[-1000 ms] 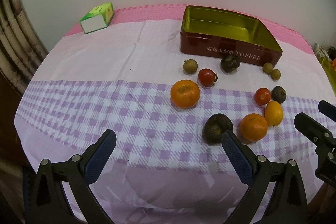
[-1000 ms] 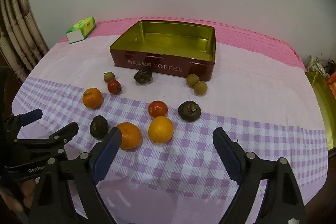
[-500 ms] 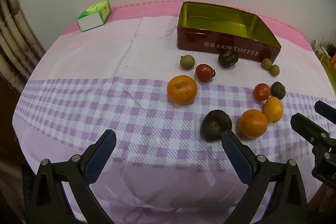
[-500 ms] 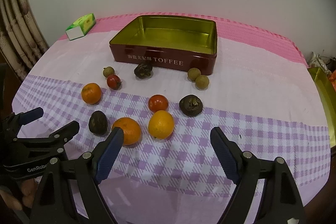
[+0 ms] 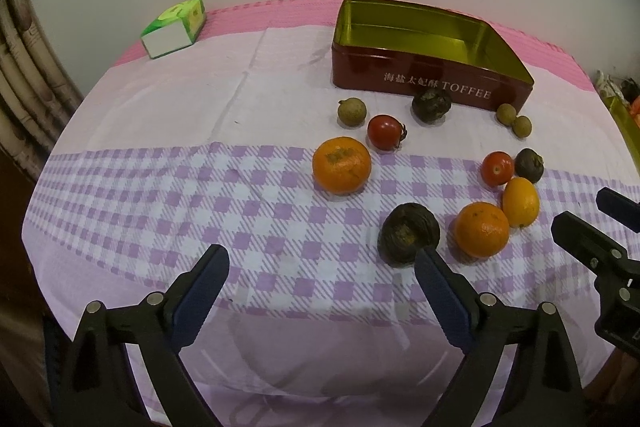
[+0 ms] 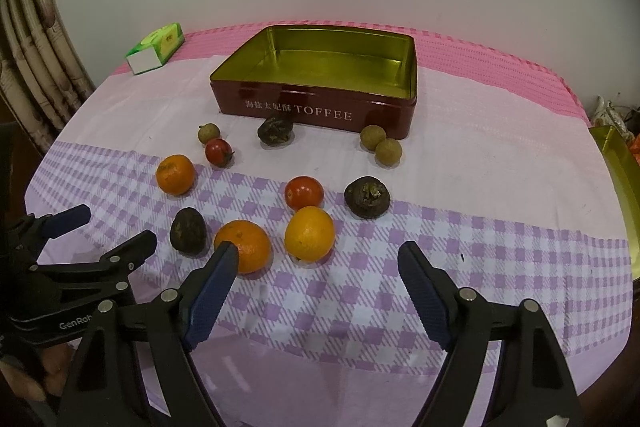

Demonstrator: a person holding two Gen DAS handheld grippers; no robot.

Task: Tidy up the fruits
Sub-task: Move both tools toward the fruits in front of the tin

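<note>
Left gripper [image 5: 320, 269] low in frame, jaws wide and closing, nothing between; dark fruit [image 5: 408, 233] just above its right finger. Right gripper [image 6: 316, 267] jaws wide, closing, empty; orange [image 6: 244, 245] at left fingertip, second orange [image 6: 309, 233] above gap. Toffee tin [image 6: 316, 111] at upper centre, empty.

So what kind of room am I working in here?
Most likely a home dining spot: a table under a pink and purple checked tablecloth, a curtain at the left, and a toffee tin beside loose fruit.
</note>
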